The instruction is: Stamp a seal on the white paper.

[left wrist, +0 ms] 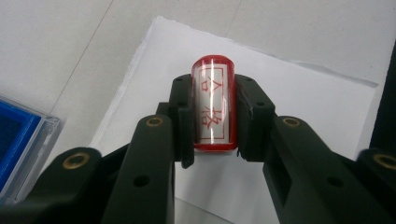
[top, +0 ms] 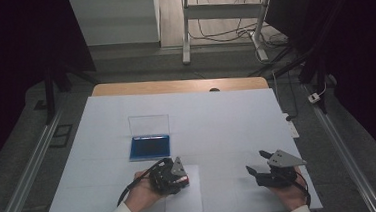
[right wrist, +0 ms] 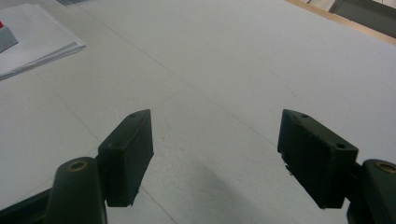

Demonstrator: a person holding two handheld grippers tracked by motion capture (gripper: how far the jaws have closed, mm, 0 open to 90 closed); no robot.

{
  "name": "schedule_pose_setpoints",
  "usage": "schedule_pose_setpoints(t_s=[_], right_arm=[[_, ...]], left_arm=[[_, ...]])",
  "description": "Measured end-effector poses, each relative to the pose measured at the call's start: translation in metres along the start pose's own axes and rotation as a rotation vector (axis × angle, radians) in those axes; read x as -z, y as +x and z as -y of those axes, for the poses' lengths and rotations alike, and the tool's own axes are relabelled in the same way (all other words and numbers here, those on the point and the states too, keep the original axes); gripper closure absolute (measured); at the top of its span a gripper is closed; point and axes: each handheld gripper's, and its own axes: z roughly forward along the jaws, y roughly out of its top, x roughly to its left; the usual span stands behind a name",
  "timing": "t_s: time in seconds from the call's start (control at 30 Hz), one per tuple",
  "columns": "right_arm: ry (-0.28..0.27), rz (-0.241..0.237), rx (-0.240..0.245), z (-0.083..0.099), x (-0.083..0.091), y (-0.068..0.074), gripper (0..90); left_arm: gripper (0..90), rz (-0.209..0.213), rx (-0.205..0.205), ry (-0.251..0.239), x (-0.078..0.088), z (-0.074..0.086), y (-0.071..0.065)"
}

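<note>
Item: red stamp, clamped in my left gripper above paper; I'd press squarely. Right gripper: jaws apart, holding nothing.

Dim room: grey floor, white-legged desk with trailing cables beyond the white-covered surface.

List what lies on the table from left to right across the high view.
Blue ink pad → left gripper holding the red stamp over the paper sheet → right gripper, open.
</note>
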Motion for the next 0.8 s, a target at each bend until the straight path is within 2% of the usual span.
schedule_pose_setpoints(t_s=[0.23, 0.47, 0.63, 0.67, 0.73, 0.8], right_arm=[[0.002, 0.0, 0.0, 0.0006, 0.0001, -0.0009, 26.1], [-0.006, 0.006, 0.0, -0.0005, 0.0014, -0.0011, 26.1], [-0.012, 0.008, -0.008, 0.0, 0.0027, -0.002, 26.1], [-0.009, 0.011, -0.006, 0.0, 0.0032, -0.0022, 26.1], [-0.014, 0.007, -0.009, 0.0, 0.0035, -0.0027, 26.1], [-0.021, 0.009, -0.013, 0.0001, 0.0041, -0.0029, 26.1]], left_arm=[[71.1, 0.004, 0.004, -0.003, -0.0001, 0.0004, 0.0006], [70.9, -0.023, -0.012, -0.001, 0.0006, -0.0001, -0.0039], [70.7, -0.019, -0.002, -0.019, 0.005, -0.0001, -0.0033], [70.6, -0.021, -0.009, -0.015, 0.0056, -0.0002, -0.0037], [70.5, -0.051, -0.033, -0.013, 0.0061, -0.0014, -0.008], [70.4, -0.044, -0.031, -0.026, 0.009, -0.0038, -0.0086]])
